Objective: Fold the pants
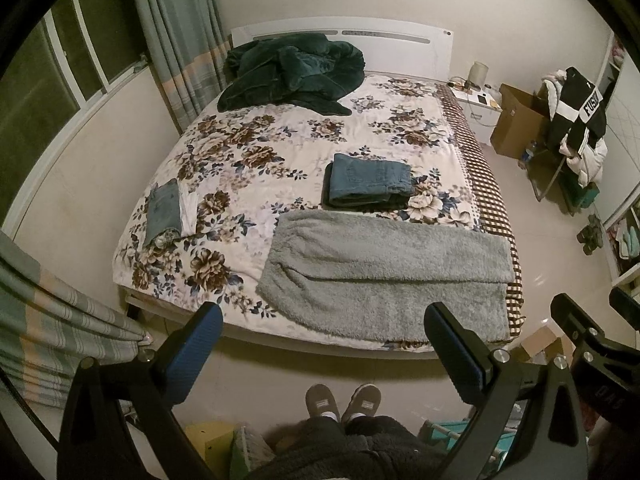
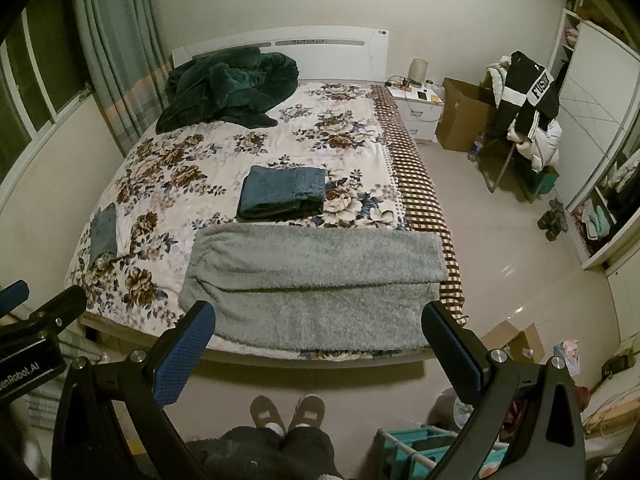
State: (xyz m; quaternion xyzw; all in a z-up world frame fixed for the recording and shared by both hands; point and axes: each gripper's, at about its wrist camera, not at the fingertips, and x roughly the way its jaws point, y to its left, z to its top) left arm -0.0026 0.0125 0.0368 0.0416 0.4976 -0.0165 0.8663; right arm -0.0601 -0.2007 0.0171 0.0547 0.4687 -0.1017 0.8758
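The left gripper (image 1: 323, 330) hangs with its blue-padded fingers (image 1: 196, 344) spread wide and nothing between them; the right gripper (image 2: 318, 328) is the same, wide apart and empty. Both are held off the foot of the bed (image 2: 256, 152), above the floor. The grey fleece pants (image 2: 316, 284) lie flat across the foot end of the bed, legs side by side. Just beyond them on the bed sits a folded stack of blue jeans (image 2: 284, 192); a smaller folded denim piece (image 2: 104, 232) lies near the bed's window-side edge, and a dark green blanket (image 2: 228, 88) is heaped at the headboard. Beside the bed, a black jacket (image 2: 528, 92) on a chair reads "FUSI". The person's slippers (image 2: 288, 412) stand at the bed's foot.
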